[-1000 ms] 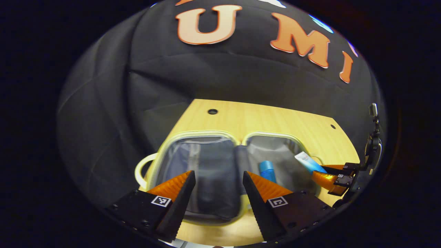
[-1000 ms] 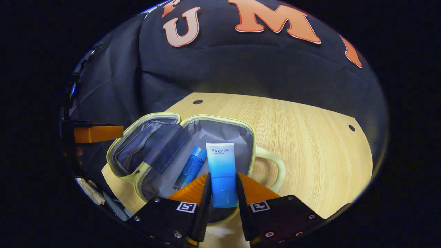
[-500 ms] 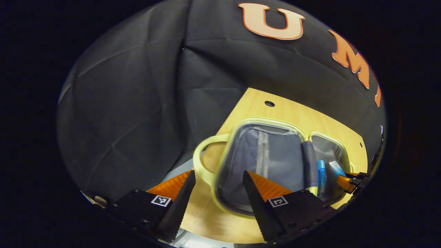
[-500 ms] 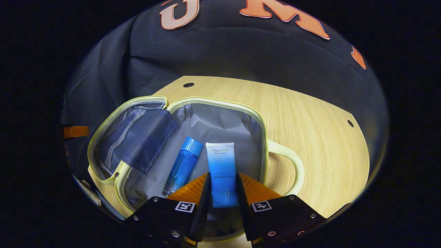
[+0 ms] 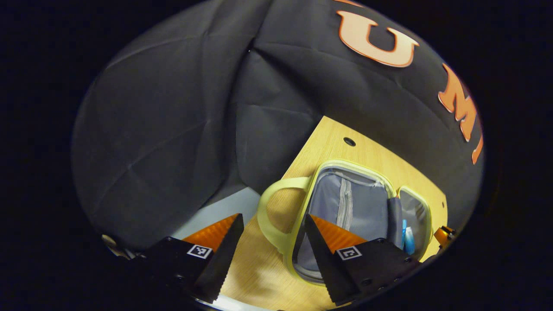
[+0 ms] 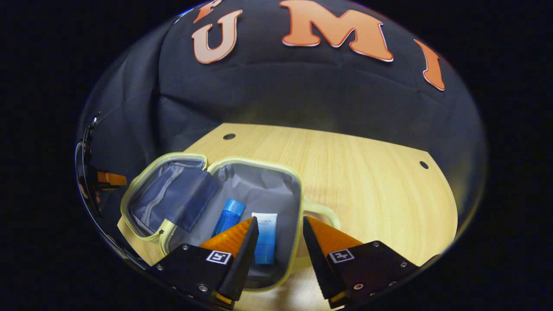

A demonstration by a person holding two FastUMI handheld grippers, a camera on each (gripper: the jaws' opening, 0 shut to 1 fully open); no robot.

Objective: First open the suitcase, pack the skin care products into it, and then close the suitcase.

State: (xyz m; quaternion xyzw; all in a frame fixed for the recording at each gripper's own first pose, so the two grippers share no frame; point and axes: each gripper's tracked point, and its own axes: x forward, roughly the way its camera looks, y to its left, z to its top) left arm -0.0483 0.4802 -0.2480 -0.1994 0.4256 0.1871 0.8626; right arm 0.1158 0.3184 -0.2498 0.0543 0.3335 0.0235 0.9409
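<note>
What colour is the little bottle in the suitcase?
Blue; the bottle shows best in the right gripper view.

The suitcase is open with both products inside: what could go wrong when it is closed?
1. The tube lies near the rim of the suitcase; the lid could pinch it.
2. The left tool is open around the handle, not gripping; lifting may slip.
3. The bottle could roll.

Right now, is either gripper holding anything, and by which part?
Nothing is held. The right gripper is open above the tube lying in the suitcase; the left gripper is open too.
</note>
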